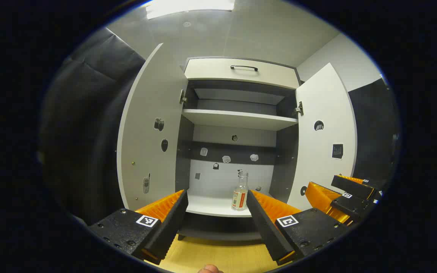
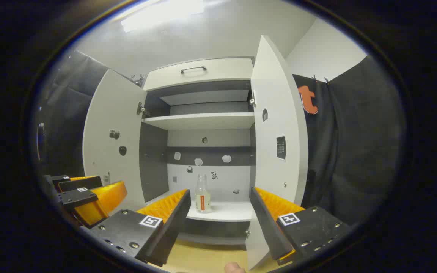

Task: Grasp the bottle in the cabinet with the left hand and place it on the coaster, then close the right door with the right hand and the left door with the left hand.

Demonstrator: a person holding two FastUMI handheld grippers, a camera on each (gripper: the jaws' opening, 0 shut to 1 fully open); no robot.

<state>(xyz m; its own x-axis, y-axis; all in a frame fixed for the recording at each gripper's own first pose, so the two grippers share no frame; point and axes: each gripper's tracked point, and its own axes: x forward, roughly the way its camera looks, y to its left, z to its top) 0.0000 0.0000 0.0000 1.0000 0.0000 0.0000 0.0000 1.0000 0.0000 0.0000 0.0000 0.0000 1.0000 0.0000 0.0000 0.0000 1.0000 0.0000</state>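
Note:
A small clear glass bottle (image 1: 240,191) with a red and white label stands upright on the bottom shelf (image 1: 211,206) of a white cabinet whose two doors both hang wide. My left gripper (image 1: 216,210) is open, held in front of the cabinet, with the bottle just inside its right finger and farther off. In the right gripper view the bottle (image 2: 202,194) stands near the shelf's middle. My right gripper (image 2: 220,206) is open too, with nothing between its fingers. The left door (image 1: 148,132) and the right door (image 1: 326,132) swing outward; the right door (image 2: 279,129) rises close by.
A drawer with a dark handle (image 1: 244,68) tops the cabinet, above a bare middle shelf (image 1: 237,119). The right gripper (image 1: 345,197) shows at the lower right of the left gripper view, the left gripper (image 2: 85,195) at the lower left of the right gripper view. Wooden floor (image 1: 211,256) lies below.

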